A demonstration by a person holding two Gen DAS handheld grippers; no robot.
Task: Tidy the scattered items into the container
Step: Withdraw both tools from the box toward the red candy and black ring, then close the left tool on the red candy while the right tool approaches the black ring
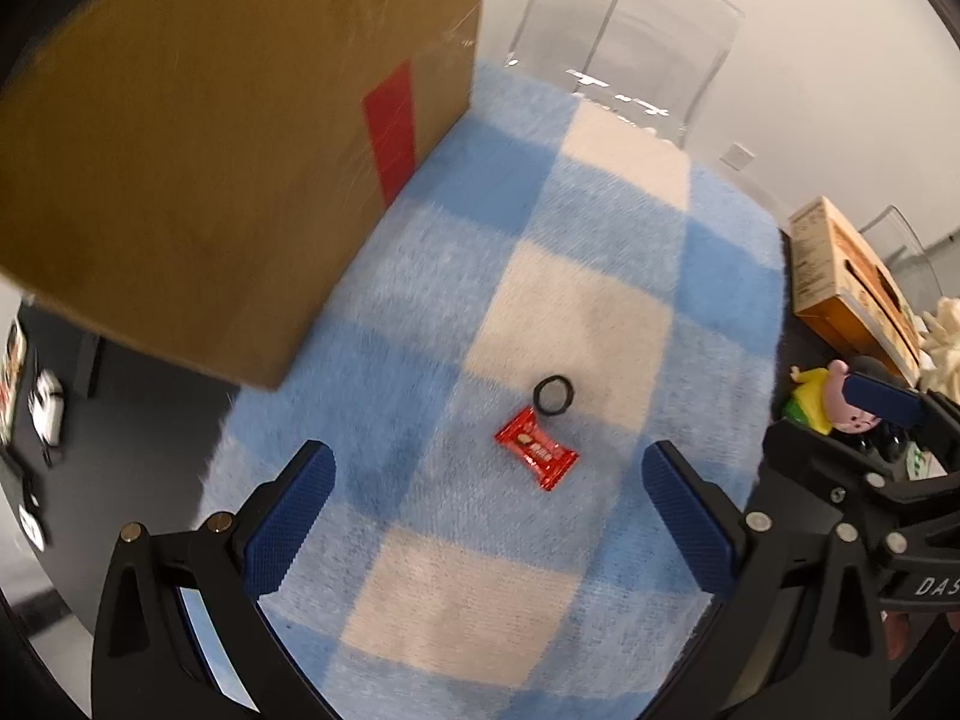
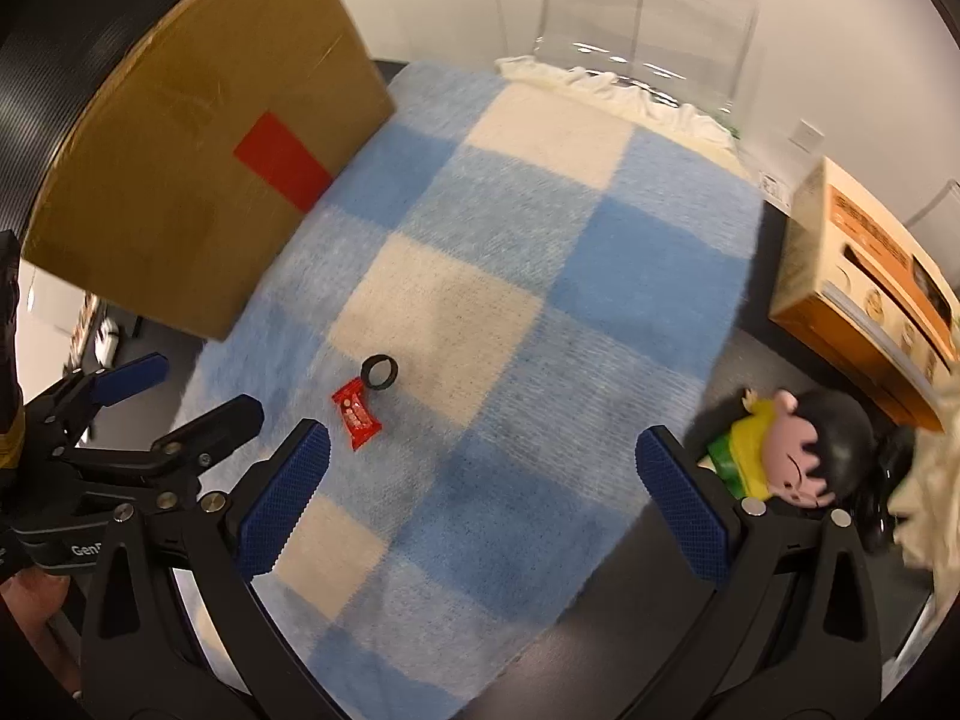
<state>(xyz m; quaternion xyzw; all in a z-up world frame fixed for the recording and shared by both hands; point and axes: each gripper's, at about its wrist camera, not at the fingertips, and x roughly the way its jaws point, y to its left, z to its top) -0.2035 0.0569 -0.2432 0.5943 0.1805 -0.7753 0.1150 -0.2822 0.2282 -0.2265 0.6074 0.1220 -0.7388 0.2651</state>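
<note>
Grippers left [image 1: 487, 516] and right [image 2: 483, 510] spread, empty; candy [image 1: 536, 448] and ring [image 1: 553, 395] await pickup near blanket's [image 1: 576, 312] left edge.

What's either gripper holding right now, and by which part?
Nothing. Left gripper and right gripper are both open and empty; the red packet and black ring lie on the blanket.

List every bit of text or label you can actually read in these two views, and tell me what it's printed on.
"DAS": cut-off white lettering on the right gripper body, in the left wrist view.
"Gen": cut-off white lettering on the left gripper body, in the right wrist view.
Red snack packet: has print, too small to read.
Orange carton: print blurred, unreadable.
Cardboard box: plain red patch, no text.
</note>
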